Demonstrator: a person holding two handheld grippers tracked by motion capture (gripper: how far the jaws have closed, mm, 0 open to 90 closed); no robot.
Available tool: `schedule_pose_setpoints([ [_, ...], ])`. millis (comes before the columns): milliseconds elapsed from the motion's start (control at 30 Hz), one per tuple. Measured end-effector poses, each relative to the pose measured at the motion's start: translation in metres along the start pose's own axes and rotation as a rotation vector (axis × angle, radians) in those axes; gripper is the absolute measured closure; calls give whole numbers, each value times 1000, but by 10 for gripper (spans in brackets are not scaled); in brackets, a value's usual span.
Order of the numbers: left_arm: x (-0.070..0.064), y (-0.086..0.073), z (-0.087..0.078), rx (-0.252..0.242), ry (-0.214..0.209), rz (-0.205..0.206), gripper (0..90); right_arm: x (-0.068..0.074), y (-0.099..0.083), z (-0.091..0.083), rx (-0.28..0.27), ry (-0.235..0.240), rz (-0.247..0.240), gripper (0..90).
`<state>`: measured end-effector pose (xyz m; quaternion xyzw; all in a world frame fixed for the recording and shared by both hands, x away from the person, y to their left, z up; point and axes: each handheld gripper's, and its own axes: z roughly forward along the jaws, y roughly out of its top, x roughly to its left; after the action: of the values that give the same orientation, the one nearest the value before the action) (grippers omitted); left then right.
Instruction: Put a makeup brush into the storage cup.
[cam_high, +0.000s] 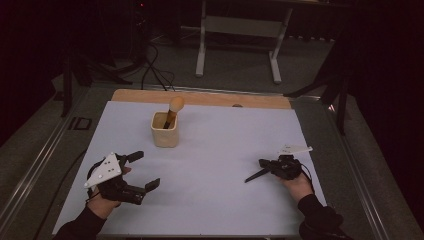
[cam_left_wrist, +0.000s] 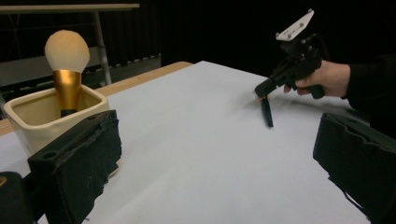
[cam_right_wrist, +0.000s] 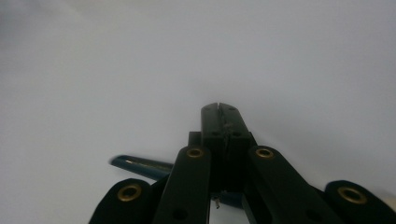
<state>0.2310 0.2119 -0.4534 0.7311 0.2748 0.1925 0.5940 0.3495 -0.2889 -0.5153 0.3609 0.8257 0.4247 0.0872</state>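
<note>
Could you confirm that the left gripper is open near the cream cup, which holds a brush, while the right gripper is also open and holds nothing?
Not quite. The right gripper is shut on a dark pen, as the high view shows; the right gripper view shows its jaws pressed together. The rest is right: the left gripper is open near the cream cup, which holds a brush.

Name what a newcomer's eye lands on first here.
First the round-headed brush standing upright in the cream cup at the far left of the white table. Next the right gripper, shut on a dark pen at the near right, and the left gripper with jaws wide apart.
</note>
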Motion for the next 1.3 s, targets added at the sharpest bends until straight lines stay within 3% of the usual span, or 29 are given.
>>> schedule_pose_setpoints([
  [200, 1, 0, 0, -3, -2, -2, 15, 15, 0, 12, 43, 43, -31, 900],
  [600, 2, 0, 1, -4, -4, -4, 15, 20, -6, 18, 95, 63, -42, 900],
  [1067, 3, 1, 2, -3, -8, -7, 15, 19, -17, 4, 146, 35, -72, 900],
  [1300, 3, 0, 3, 2, -7, -3, 15, 17, -20, -8, 114, 30, -52, 900],
])
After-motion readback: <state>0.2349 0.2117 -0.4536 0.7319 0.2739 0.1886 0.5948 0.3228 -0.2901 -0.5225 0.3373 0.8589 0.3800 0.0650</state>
